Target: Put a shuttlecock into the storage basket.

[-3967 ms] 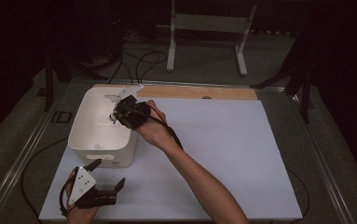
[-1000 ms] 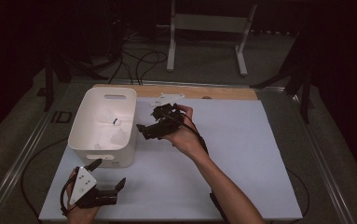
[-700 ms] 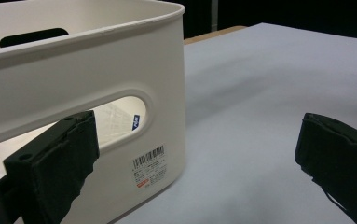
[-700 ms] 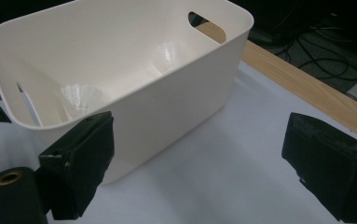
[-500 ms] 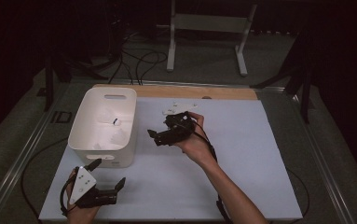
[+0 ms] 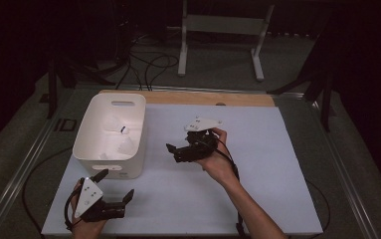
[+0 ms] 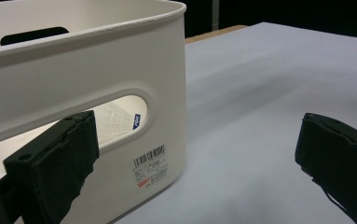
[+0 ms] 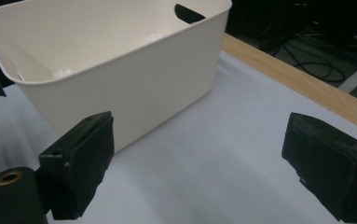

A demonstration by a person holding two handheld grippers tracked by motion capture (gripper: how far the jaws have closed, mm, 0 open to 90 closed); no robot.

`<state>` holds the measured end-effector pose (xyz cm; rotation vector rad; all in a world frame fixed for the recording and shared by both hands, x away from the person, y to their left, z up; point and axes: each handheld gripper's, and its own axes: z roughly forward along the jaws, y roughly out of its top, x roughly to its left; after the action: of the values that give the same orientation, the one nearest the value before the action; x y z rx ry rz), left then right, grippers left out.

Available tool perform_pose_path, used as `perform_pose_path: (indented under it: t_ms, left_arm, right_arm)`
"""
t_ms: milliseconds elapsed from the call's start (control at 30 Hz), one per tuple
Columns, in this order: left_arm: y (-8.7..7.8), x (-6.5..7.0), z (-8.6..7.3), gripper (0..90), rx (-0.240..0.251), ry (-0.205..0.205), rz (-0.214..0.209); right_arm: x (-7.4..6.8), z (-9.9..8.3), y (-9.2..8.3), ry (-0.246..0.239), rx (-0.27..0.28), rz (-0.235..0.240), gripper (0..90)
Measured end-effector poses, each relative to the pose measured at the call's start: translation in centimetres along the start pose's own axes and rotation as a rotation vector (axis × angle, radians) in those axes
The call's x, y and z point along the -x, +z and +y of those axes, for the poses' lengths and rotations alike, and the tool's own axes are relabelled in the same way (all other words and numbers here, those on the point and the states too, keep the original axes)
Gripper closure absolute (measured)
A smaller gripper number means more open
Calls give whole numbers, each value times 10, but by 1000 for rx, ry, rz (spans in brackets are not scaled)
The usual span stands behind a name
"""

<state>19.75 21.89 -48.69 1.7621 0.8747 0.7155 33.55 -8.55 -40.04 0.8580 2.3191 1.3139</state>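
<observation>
Since the earlier frame, the right hand-held gripper (image 6: 174, 151) had drawn back from the one white bin (image 6: 109, 135) to mid-bench (image 6: 277, 164), jaws spread and empty. One left hand-held gripper (image 6: 114, 186) lay released just beside the bin's near wall.

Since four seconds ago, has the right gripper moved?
Yes. The right gripper has pulled out from over the white bin and now hovers over the white mat beside the bin, jaws open and empty.
</observation>
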Motion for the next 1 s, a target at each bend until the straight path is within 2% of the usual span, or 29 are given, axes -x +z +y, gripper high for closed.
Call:
perform_pose_path:
  t_ms: [433,700,733,867,1000]
  left_arm:
    - [1,0,0,3,-2,-5,8]
    - [1,0,0,3,-7,-4,9]
    - [1,0,0,3,-9,-3,9]
    - [2,0,0,3,-8,-3,8]
    - [1,-1,0,3,-8,-3,11]
  right_arm:
    - [11,-23,-11,35,11,-21,92]
    - [13,-28,-14,40,16,-30,92]
    - [19,-40,-20,59,20,-37,84]
    - [24,-45,-25,73,19,-45,84]
    - [26,-50,-32,66,26,-66,85]
